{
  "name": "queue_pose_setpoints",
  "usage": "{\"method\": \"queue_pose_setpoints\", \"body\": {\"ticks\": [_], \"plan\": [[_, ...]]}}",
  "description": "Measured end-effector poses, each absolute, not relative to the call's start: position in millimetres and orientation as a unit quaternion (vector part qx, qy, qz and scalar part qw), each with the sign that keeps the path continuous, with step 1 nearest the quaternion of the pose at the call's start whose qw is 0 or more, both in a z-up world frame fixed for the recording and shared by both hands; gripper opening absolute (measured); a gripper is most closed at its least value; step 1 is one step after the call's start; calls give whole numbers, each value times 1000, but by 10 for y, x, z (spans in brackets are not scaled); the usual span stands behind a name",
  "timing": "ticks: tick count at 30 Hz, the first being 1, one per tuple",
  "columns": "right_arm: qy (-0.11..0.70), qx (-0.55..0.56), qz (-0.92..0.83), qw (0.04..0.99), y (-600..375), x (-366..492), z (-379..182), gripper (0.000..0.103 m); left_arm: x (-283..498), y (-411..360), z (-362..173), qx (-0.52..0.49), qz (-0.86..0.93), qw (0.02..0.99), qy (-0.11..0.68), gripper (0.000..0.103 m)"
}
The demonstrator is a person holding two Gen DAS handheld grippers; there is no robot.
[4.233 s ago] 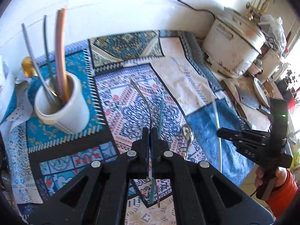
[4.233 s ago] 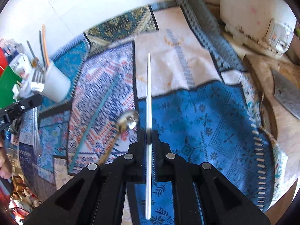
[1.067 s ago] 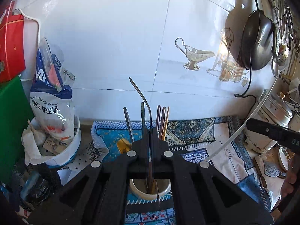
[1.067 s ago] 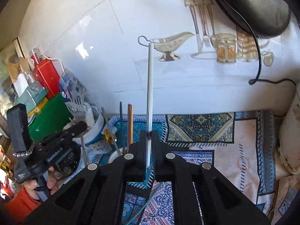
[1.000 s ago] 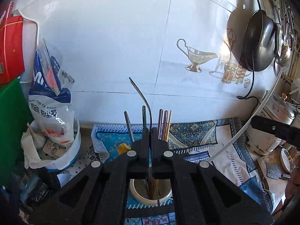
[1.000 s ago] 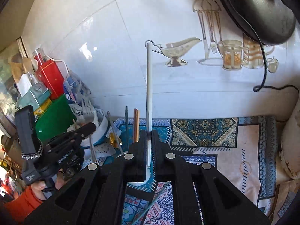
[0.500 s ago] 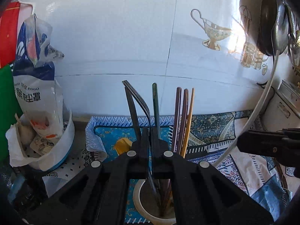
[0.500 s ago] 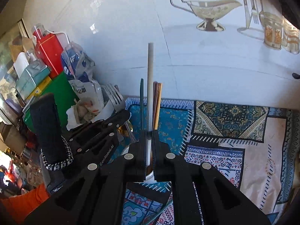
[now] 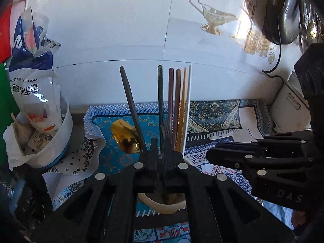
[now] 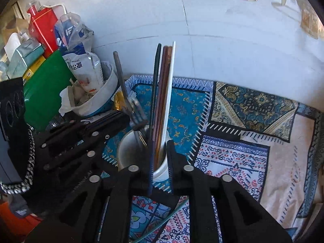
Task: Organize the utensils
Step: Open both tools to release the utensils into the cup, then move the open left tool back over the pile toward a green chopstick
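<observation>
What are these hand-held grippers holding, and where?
Left hand-held gripper: fork, pinched just below its tines. Right hand-held gripper: jaws opening, white chopstick loose between them.

cup (image 10: 129, 151): on the cloth (image 10: 232, 156), centre, near the far wall (image 10: 202, 20)
chopsticks (image 10: 165, 93): upright in the cup, right side
fork (image 10: 137, 117): in the cup, left side
tub (image 10: 101, 99): left of the cup, holding a bag (image 10: 81, 60)
boxes (image 10: 40, 77): far left

Surface: counter against a white tiled wall | Cover: patchwork patterned cloth (image 10: 253, 145) in blues and cream | On cloth: white utensil cup (image 10: 129, 151), upright | Beside cloth: white bowl (image 9: 54, 141) stuffed with bags
</observation>
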State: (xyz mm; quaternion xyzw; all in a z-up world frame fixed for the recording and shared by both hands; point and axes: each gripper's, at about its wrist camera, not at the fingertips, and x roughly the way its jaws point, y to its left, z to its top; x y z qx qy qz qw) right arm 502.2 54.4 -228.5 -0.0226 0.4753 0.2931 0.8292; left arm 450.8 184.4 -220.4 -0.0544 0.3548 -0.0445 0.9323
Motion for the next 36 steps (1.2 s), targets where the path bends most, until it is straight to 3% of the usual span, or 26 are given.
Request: {"method": "queue_pose_setpoints", "body": {"ticks": [3, 16, 22, 36], "plan": [[459, -29, 290, 839, 462, 4926, -2119, 19, 4435, 1803, -2025, -51, -52, 932, 354, 3], [400, -37, 223, 888, -212, 4502, -1617, 20, 4136, 1518, -1531, -6, -90, 931, 353, 10], [436, -20, 168, 884, -603, 4388, -1889, 20, 4069, 1308, -1746, 21, -109, 915, 387, 17], [570, 62, 76, 816, -1283, 3976, -3018, 20, 3979, 994, -2537, 60, -140, 862, 483, 17]]}}
